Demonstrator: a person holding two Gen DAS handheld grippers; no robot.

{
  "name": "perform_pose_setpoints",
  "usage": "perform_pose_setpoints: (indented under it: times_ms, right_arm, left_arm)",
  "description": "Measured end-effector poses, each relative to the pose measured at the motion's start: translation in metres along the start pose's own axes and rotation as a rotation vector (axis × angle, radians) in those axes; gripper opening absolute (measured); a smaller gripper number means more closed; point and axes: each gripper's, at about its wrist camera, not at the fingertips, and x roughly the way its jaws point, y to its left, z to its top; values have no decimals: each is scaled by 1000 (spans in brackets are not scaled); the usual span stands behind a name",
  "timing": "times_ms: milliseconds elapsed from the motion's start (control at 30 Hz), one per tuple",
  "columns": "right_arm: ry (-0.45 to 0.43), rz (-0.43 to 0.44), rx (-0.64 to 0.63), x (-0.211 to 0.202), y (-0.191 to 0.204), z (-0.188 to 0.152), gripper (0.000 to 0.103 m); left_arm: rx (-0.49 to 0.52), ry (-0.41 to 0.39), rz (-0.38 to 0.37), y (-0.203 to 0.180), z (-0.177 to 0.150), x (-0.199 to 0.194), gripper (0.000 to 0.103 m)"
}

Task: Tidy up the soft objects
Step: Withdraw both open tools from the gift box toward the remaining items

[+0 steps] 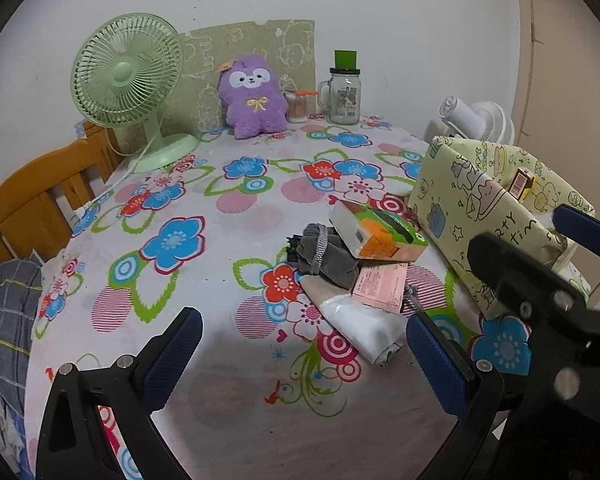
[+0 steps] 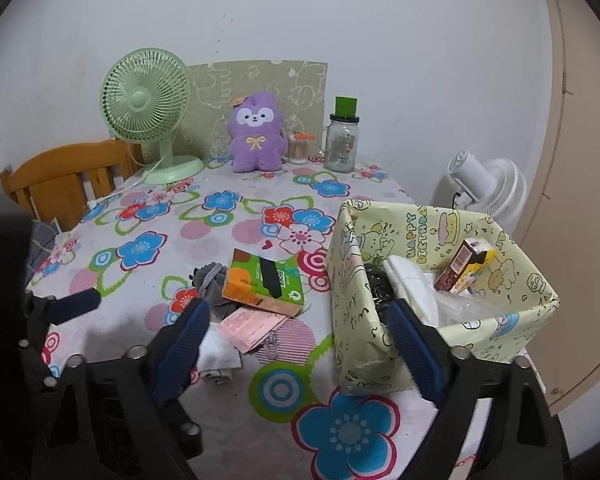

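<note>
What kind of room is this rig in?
Likely a home dining or living corner: floral tablecloth on a table, wooden chair at it, green desk fan and purple plush toy against the wall.

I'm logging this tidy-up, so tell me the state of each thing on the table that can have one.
Left gripper: open, empty.
Right gripper: open, empty.
Wrapped box: open-topped, partly filled.
Tissue pack: lying tilted on the pile.
Grey pouch: lying under the pack.
Green fan: upright.
Plush toy: sitting upright.
Glass jar: lidded.

Your floral tablecloth (image 1: 188, 216) looks like smooth printed cloth. Behind it, the purple plush (image 1: 253, 98) is fuzzy, the jar (image 1: 344, 96) beside that glossy glass. The paper-wrapped box (image 2: 440, 320) looks matt.
</note>
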Motion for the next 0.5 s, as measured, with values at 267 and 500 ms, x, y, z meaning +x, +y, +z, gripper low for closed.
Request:
perform_pose_setpoints:
  times_ms: [267, 500]
  right_arm:
    - [32, 28, -23, 9, 14, -1, 78]
    - [95, 59, -20, 32, 25, -7, 78]
  left_arm:
    - [6, 25, -17, -1, -2, 14, 103]
    - [-22, 48, -17, 8, -5, 27, 103]
